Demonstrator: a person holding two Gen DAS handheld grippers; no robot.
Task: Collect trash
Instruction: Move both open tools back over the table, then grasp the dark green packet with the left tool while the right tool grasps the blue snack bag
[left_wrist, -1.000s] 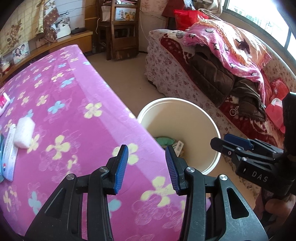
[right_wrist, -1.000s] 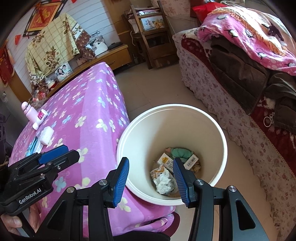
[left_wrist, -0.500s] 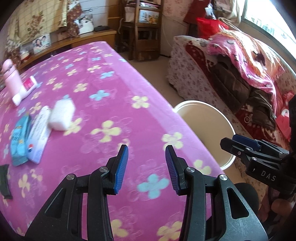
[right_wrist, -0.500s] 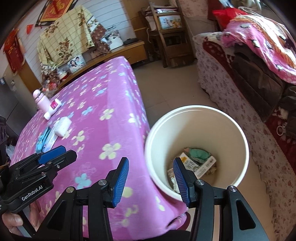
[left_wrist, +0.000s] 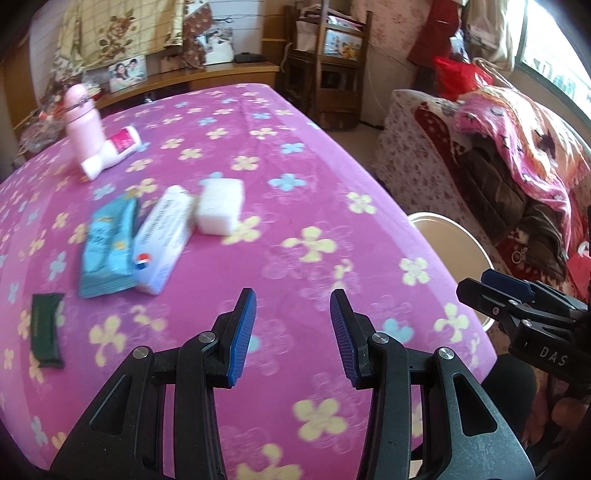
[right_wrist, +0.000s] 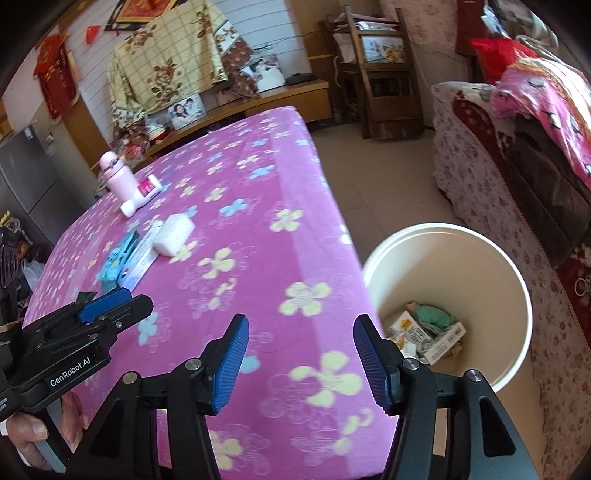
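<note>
Surface (left_wrist: 295, 206): pink flowered cloth, wrappers near its far left; bin (right_wrist: 509, 280) on the floor beside it, trash inside; left gripper (left_wrist: 293, 334) jaws parted, empty; right gripper (right_wrist: 301, 363) jaws just widened, empty; risk: slick teal wrapper (left_wrist: 107, 251) may be pushed, or the cloth pinched instead

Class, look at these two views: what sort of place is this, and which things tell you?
Probably a lived-in home room: a sofa piled with a pink blanket, framed family photo on a wooden sideboard, and a table under pink flowered cloth.
</note>
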